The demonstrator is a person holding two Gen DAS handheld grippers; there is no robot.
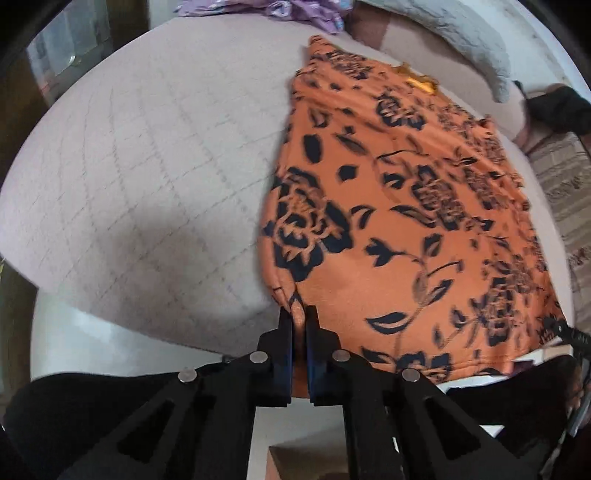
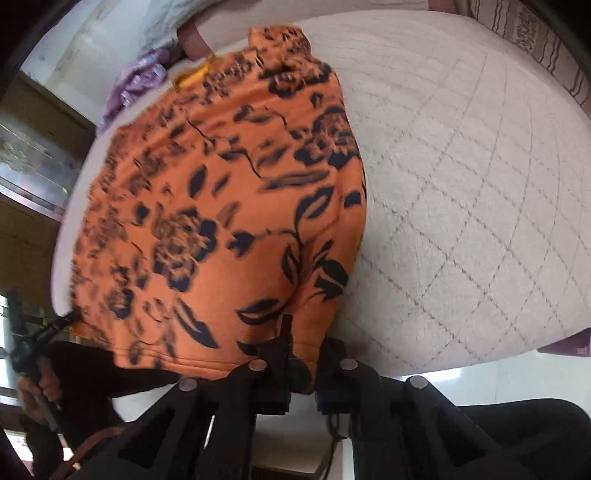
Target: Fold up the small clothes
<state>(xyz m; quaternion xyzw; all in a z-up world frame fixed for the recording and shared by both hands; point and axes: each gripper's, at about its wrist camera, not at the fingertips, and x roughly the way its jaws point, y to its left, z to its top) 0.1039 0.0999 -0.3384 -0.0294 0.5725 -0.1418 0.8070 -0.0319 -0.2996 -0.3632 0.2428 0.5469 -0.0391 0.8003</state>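
Note:
An orange garment with a black floral print [image 1: 406, 206] lies spread on a pale quilted bed [image 1: 147, 166]. My left gripper [image 1: 298, 314] is shut on the garment's near left corner at the hem. In the right wrist view the same garment [image 2: 221, 221] stretches away from me. My right gripper [image 2: 304, 339] is shut on its near right corner, with cloth draped between the fingers. The other gripper shows at the far left of the right wrist view [image 2: 33, 343], and at the far right of the left wrist view [image 1: 565, 328].
A purple crumpled cloth [image 1: 295, 11] lies at the far end of the bed, also in the right wrist view [image 2: 136, 81]. A grey-white blanket [image 1: 461, 33] sits at the back right. A patterned rug [image 1: 569, 192] lies beside the bed. The bed's near edge [image 2: 480, 362] is just ahead.

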